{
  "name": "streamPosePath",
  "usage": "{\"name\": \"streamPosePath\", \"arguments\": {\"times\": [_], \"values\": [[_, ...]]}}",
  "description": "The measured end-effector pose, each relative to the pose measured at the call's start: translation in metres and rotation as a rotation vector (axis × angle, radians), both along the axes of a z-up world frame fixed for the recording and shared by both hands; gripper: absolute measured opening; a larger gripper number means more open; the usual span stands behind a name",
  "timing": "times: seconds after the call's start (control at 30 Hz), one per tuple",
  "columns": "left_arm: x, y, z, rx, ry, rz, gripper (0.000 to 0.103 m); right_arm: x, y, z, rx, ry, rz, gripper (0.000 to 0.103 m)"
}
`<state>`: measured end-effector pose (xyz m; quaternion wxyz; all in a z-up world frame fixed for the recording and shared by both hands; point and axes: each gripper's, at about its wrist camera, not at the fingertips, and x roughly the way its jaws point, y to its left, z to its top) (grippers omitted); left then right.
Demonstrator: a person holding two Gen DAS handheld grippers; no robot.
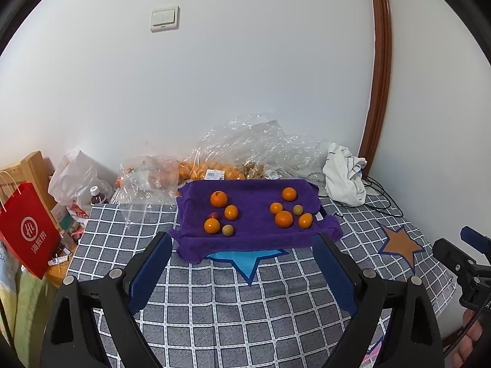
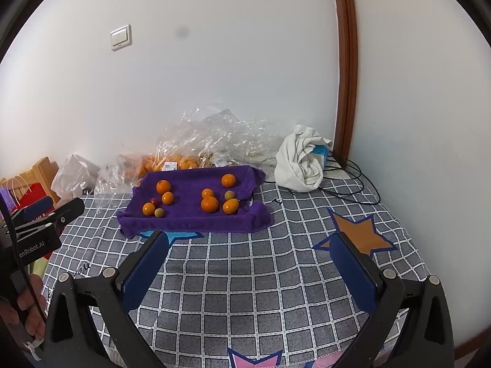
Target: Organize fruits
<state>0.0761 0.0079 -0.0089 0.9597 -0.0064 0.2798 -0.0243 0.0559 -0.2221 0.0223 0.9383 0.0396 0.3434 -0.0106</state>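
A purple towel [image 1: 254, 233] [image 2: 190, 217] lies on the checked cloth and holds two clusters of fruit. The left cluster has oranges [image 1: 218, 199] [image 2: 163, 186], a small red fruit [image 1: 214, 215] and a greenish fruit [image 1: 228, 230]. The right cluster has several oranges [image 1: 284, 218] [image 2: 209, 204] and a greenish fruit [image 1: 297, 209] [image 2: 230, 195]. My left gripper [image 1: 242, 242] is open and empty, just in front of the towel. My right gripper [image 2: 248, 240] is open and empty, nearer the front and to the right of the towel.
Clear plastic bags [image 1: 245, 150] with more oranges lie behind the towel against the wall. A white cloth [image 1: 345, 174] and black cables [image 2: 353, 181] sit at the back right. A red paper bag [image 1: 29, 230] and a bottle [image 1: 97, 196] stand left of the bed.
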Motion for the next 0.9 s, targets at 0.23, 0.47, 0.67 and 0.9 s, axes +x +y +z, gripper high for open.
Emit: {"name": "streamPosePath", "arguments": {"times": [0.23,0.47,0.67,0.9], "values": [[-0.0022,-0.0032,0.0012,0.004,-0.002,-0.005,0.093,-0.0031,0.0014,0.0041,-0.003,-0.013,0.004,0.103],[-0.0023,-0.0030,0.0015,0.002,-0.002,-0.004,0.093,-0.0035,0.0042,0.0049,-0.007,-0.013,0.005,0.103],[-0.0039,-0.0031,0.0018,-0.002,-0.001,-0.001,0.093,-0.0040,0.0061,0.0051,-0.010,-0.014,0.006,0.103],[-0.0035,-0.0015,0.0020,-0.003,-0.001,-0.001,0.093,-0.0048,0.0071,0.0048,-0.009,-0.016,0.008,0.103]]}}
